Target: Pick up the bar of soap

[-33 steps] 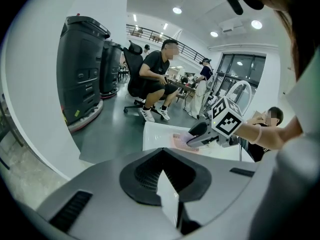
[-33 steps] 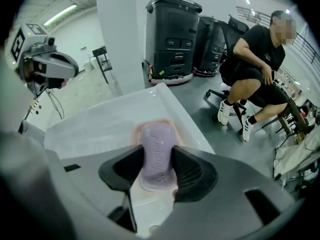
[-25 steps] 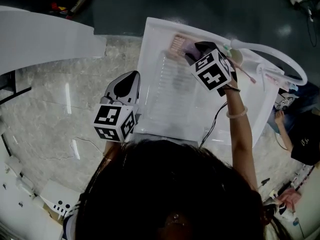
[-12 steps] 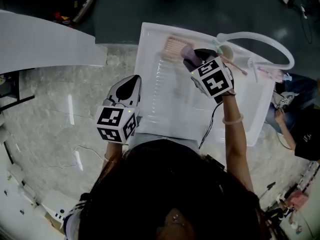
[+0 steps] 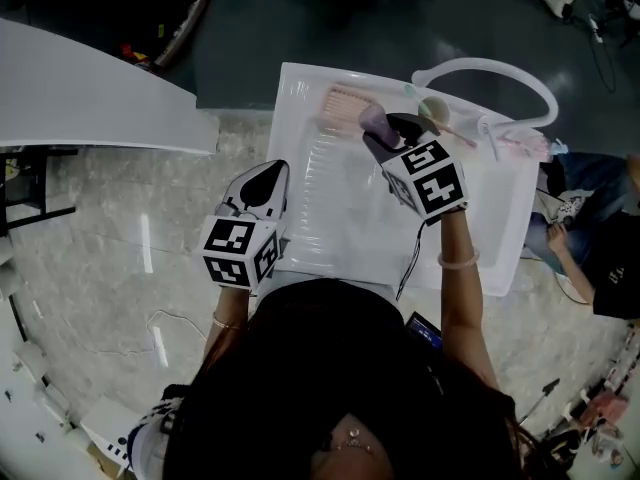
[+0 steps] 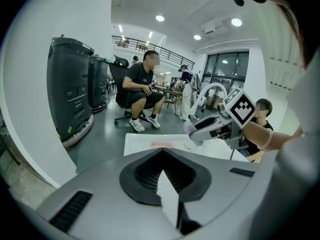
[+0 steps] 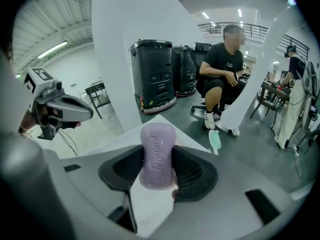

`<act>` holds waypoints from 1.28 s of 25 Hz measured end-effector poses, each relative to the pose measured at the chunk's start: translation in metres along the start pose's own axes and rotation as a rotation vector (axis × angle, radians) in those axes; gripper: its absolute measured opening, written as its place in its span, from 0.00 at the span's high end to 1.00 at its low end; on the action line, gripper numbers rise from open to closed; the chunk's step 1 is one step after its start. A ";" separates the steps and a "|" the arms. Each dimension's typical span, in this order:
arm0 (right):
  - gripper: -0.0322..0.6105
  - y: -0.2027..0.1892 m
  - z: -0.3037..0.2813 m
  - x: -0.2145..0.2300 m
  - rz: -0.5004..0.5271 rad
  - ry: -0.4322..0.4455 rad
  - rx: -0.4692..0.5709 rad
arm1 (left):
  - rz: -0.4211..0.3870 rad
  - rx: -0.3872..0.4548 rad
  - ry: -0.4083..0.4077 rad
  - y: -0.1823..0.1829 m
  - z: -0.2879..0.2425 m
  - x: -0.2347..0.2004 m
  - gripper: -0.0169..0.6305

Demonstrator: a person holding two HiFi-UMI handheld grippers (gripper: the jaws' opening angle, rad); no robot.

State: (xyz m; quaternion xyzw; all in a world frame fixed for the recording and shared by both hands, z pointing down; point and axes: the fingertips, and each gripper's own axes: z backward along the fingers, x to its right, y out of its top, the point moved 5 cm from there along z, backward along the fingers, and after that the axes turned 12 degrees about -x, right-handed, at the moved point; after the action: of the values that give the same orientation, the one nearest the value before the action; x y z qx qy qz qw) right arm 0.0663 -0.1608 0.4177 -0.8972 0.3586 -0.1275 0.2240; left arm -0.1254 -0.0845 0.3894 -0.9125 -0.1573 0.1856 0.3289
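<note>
Two grippers are in use over a white tray (image 5: 300, 98) that lies on a pale marbled counter (image 5: 100, 228). The right gripper (image 5: 388, 128) has its jaws closed on the lilac bar of soap (image 5: 372, 121), one pad on each broad side. In the right gripper view the bar (image 7: 157, 154) stands on end between the black pads (image 7: 197, 171), with raised lettering running along its face and its rounded top poking out past the jaw tips. From the head view the soap hangs over the far part of the tray, just beside a pink ridged soap dish (image 5: 345, 101) in the far left corner. The left gripper view shows the bar (image 6: 192, 130) lifted clear of the tray's surface. A green toothbrush (image 7: 215, 141) lies beyond the soap, near the tray's far edge. The left gripper (image 5: 268, 170) is at the tray's near left edge, well apart from the soap, its jaws (image 6: 165, 184) drawn together at the tips with nothing between them. A white hose (image 5: 500, 68) loops over the tray's far right corner. Behind, a seated person in black (image 7: 222, 69) faces the tray.
</note>
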 end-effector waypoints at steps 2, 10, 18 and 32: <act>0.66 0.000 0.009 -0.004 -0.012 0.001 0.026 | -0.006 0.006 -0.004 0.000 0.004 0.005 0.96; 0.66 -0.002 0.048 -0.010 -0.046 -0.033 0.118 | -0.038 0.027 -0.046 0.005 0.012 0.028 0.96; 0.66 -0.008 0.094 -0.023 -0.127 -0.025 0.282 | -0.069 0.038 -0.050 0.008 0.017 0.040 0.96; 0.66 -0.029 0.158 -0.045 -0.247 0.012 0.477 | -0.093 0.042 -0.038 0.010 0.028 0.046 0.96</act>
State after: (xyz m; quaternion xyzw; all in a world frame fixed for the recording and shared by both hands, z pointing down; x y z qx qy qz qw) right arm 0.1130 -0.0613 0.2920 -0.8552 0.2075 -0.2401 0.4098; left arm -0.0955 -0.0577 0.3523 -0.8933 -0.2019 0.1909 0.3533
